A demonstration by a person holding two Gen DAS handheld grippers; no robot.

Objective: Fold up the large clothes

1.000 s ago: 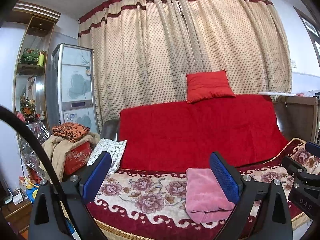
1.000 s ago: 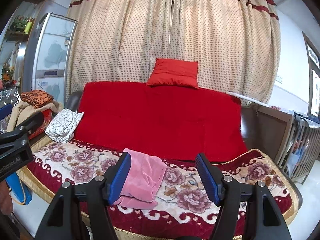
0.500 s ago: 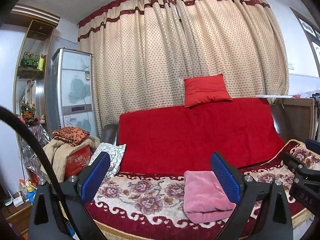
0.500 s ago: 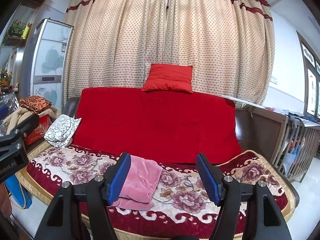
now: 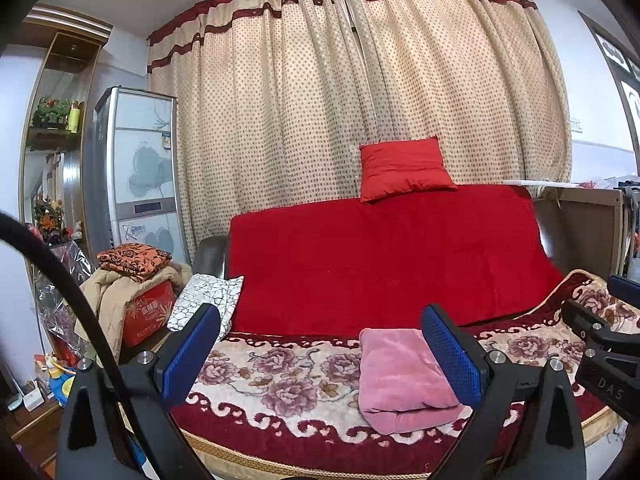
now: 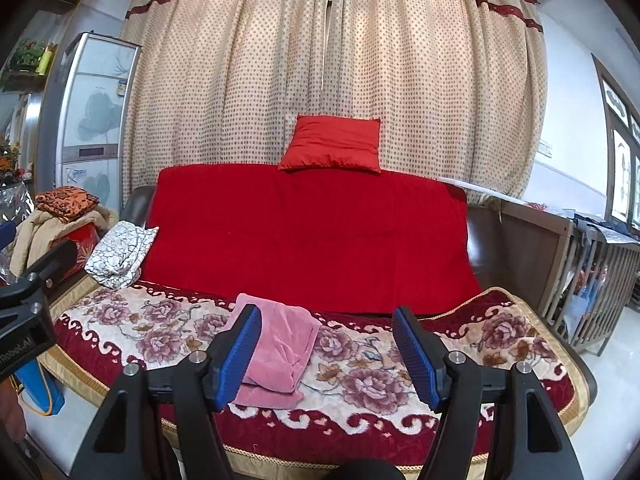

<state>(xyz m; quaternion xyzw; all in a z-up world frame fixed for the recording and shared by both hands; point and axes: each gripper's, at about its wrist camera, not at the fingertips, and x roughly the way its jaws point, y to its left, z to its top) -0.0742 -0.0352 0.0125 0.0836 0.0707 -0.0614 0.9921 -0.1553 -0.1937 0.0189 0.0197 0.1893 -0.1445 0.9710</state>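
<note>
A folded pink garment [image 5: 402, 376] [image 6: 280, 350] lies on the floral blanket [image 5: 280, 376] [image 6: 160, 328] that covers the sofa seat. My left gripper [image 5: 320, 354] is held in the air in front of the sofa, open, with nothing between its blue pads. My right gripper [image 6: 328, 354] is open and empty too, back from the seat's front edge. Part of the right gripper [image 5: 608, 344] shows at the right edge of the left wrist view, and part of the left gripper [image 6: 28, 312] at the left edge of the right wrist view.
A red throw [image 6: 308, 236] covers the sofa back, with a red cushion [image 6: 332, 144] on top. A black-and-white patterned cloth [image 6: 120, 252] lies on the sofa's left end, beside a pile of clothes on a red box [image 5: 136, 296]. A slatted cot [image 6: 592, 276] stands at right.
Both views have tilted up a little, so the sofa and the garment sit lower in frame. The garment lies as before and both grippers stay open.
</note>
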